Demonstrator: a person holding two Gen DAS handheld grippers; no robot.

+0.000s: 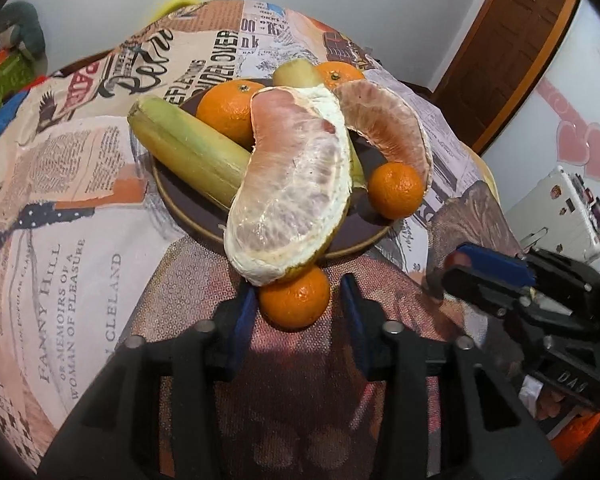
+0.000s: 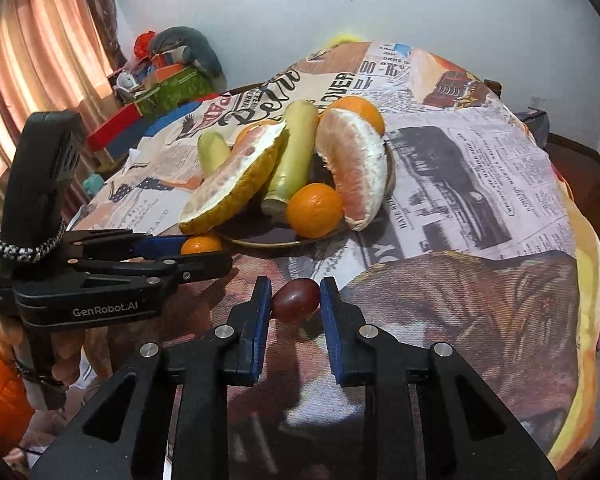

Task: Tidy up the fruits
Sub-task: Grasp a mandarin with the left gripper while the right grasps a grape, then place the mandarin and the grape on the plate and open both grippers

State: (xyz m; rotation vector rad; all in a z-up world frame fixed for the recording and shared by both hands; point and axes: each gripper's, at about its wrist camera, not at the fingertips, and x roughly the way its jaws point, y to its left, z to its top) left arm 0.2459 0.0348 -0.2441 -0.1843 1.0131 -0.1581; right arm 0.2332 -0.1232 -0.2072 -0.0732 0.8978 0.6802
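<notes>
Fruits: right gripper [image 2: 295, 306] clamps a smooth oval grape [image 2: 296, 300]; left gripper [image 1: 296, 300] brackets a dimpled mandarin [image 1: 295, 299], grip unclear.

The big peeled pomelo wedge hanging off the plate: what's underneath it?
Under the pomelo wedge sit a green fruit, the dark plate and, at its tip, a small orange. Anything further beneath is hidden.

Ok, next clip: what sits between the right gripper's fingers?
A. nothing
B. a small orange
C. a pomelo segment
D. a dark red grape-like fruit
D: in the right wrist view the right gripper is closed on a small dark red fruit just above the cloth, its blue pads against both sides.
</notes>
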